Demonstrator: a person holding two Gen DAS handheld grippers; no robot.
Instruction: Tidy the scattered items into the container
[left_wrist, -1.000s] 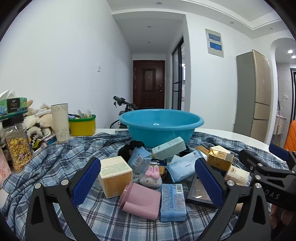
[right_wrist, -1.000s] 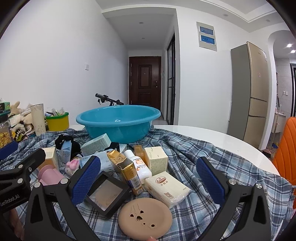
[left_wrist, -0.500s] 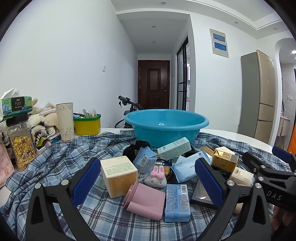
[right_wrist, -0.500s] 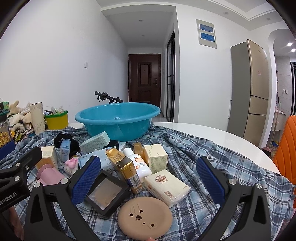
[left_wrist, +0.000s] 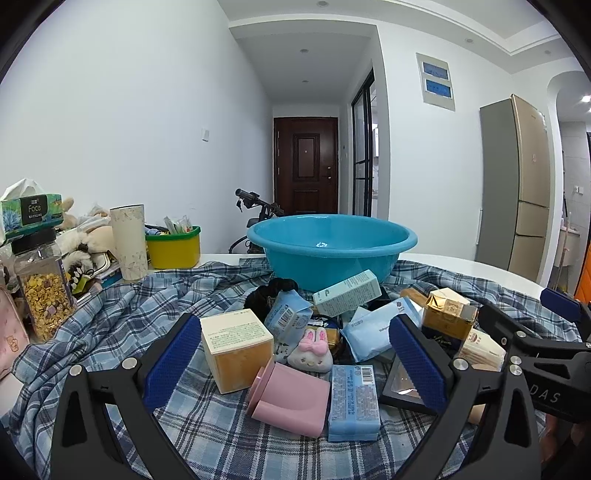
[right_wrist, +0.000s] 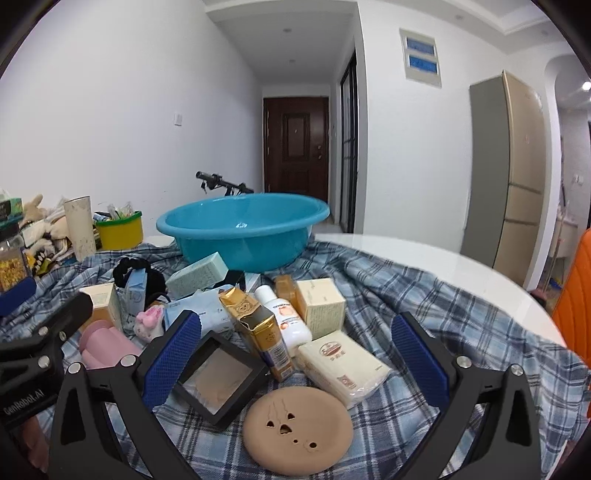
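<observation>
Both hand-held grippers, left (left_wrist: 295, 363) and right (right_wrist: 295, 363), hang spread wide and empty over the pile. The pink plastic cup (left_wrist: 290, 400) lies on its side right ahead of the left one, long axis running left-right. Beyond the clutter, the round blue plastic basin (left_wrist: 332, 254) looks empty.

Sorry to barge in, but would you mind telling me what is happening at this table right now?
A person holds a gripper in each hand over a pile of small things on a checked cloth. The left gripper is open, facing a yellow box and a pink cup. The right gripper is open too, facing a black frame and a tan disc. The blue basin behind looks empty; nothing is gripped yet.
</observation>
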